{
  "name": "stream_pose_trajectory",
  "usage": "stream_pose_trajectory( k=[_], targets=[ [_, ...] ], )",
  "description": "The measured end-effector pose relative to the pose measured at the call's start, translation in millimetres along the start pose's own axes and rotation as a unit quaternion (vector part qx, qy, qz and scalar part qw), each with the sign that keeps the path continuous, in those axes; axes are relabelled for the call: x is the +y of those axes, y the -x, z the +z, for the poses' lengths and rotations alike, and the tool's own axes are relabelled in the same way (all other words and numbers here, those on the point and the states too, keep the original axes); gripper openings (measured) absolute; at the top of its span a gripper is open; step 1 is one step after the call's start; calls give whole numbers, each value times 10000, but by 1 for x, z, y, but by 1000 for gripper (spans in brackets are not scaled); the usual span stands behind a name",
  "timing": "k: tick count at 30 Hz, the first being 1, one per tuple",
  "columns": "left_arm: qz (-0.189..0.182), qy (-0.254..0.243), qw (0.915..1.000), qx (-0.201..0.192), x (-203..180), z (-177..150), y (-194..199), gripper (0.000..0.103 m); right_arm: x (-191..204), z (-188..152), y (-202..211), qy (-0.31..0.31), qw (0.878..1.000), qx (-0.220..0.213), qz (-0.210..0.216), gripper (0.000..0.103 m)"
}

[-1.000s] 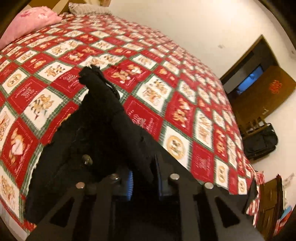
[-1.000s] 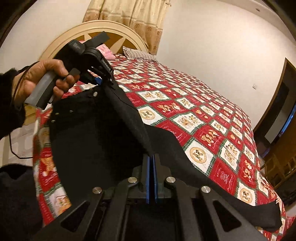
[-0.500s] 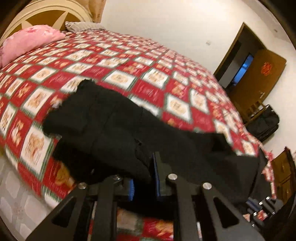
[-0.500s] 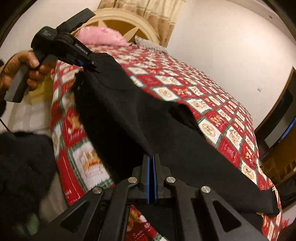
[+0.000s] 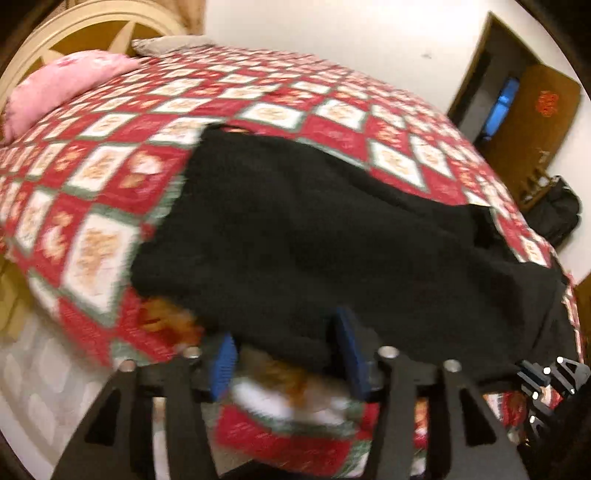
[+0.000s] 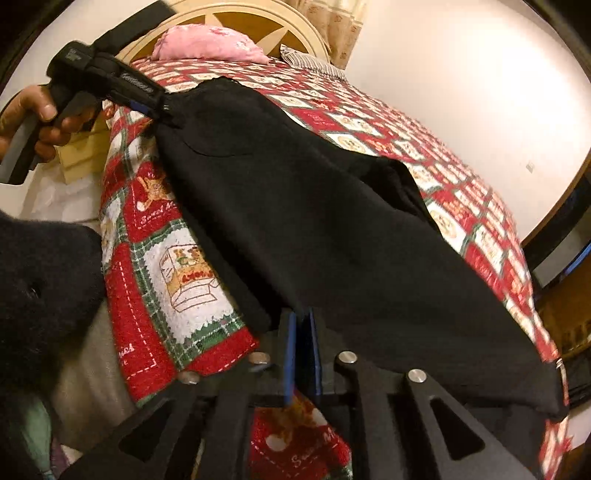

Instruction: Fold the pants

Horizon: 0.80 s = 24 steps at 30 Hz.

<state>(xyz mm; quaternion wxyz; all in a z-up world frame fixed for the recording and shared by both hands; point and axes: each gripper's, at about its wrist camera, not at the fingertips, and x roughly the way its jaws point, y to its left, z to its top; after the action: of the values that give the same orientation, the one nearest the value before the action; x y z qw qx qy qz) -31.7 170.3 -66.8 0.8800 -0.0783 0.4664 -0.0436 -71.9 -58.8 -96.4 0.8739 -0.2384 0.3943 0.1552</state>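
Observation:
Black pants lie stretched along the near edge of the red patchwork bed quilt, waist to the left, legs to the right. My left gripper has its blue pads wide apart, with the pants' near edge lying loosely between them. In the right wrist view the pants drape over the bed edge, and my right gripper is shut on their lower edge. The left gripper shows there at the waist corner, held by a hand.
A pink pillow and the cream headboard are at the head of the bed. A doorway and brown door and a dark bag stand at the right. The quilt hangs over the bed's side.
Both grippers have lowered the pants from the air onto the bed and spread them flat. The left gripper's pads have opened.

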Motion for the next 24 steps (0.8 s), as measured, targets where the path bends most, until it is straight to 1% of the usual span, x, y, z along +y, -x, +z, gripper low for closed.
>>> stream_pose_trajectory(
  k=[1, 2, 3, 5, 6, 7, 8, 9, 11, 12, 14, 15, 16, 17, 18, 19, 22, 23, 24],
  targets=[
    [83, 40, 10000, -25, 6, 0, 5, 63, -4, 2, 1, -109, 9999, 11, 123, 14],
    [49, 86, 9999, -62, 12, -1, 10, 63, -13, 4, 6, -292, 9990, -30, 348, 14],
    [125, 126, 9997, -158, 15, 0, 16, 63, -20, 7, 12, -470, 9975, -136, 519, 14],
    [490, 45, 9973, -554, 15, 4, 32, 63, -45, 18, 29, -975, 9903, -513, 848, 14],
    [612, -41, 9955, -721, 12, 8, 38, 63, -61, 27, 37, -1241, 9846, -710, 1003, 19],
    [653, -141, 9939, -881, 7, 12, 43, 64, -75, 37, 40, -1436, 9795, -847, 1131, 36],
    [641, -211, 9929, -983, 2, 17, 43, 65, -88, 47, 38, -1578, 9760, -908, 1197, 48],
    [641, -274, 9922, -1038, -3, 20, 41, 67, -99, 58, 32, -1679, 9744, -929, 1175, 64],
    [748, -423, 9909, -1037, -18, 26, 29, 67, -113, 76, 14, -1689, 9747, -1045, 1026, 64],
    [786, -471, 9904, -1035, -24, 26, 22, 67, -121, 84, -1, -1762, 9742, -1001, 991, 64],
    [798, -574, 9890, -1105, -36, 24, 11, 67, -137, 95, -33, -2010, 9710, -713, 1079, 64],
    [832, -620, 9883, -1115, -39, 24, 6, 67, -143, 100, -50, -2115, 9693, -570, 1117, 58],
    [860, -653, 9878, -1125, -42, 24, 1, 67, -145, 103, -62, -2105, 9693, -454, 1186, 46],
    [900, -661, 9873, -1130, -45, 23, -1, 67, -144, 105, -75, -2027, 9713, -280, 1212, 42],
    [964, -660, 9868, -1118, -46, 23, -5, 67, -143, 108, -87, -1959, 9734, -136, 1180, 41],
    [1023, -657, 9865, -1093, -46, 22, -9, 67, -142, 110, -97, -1958, 9729, -47, 1228, 41],
    [1139, -640, 9861, -1023, -46, 21, -17, 67, -145, 108, -113, -2136, 9638, 196, 1583, 41],
    [1189, -636, 9860, -985, -46, 21, -20, 67, -144, 111, -116, -2140, 9618, 218, 1691, 41],
    [1216, -635, 9859, -959, -46, 22, -23, 67, -143, 112, -116, -2113, 9620, 211, 1715, 41]
  ],
)
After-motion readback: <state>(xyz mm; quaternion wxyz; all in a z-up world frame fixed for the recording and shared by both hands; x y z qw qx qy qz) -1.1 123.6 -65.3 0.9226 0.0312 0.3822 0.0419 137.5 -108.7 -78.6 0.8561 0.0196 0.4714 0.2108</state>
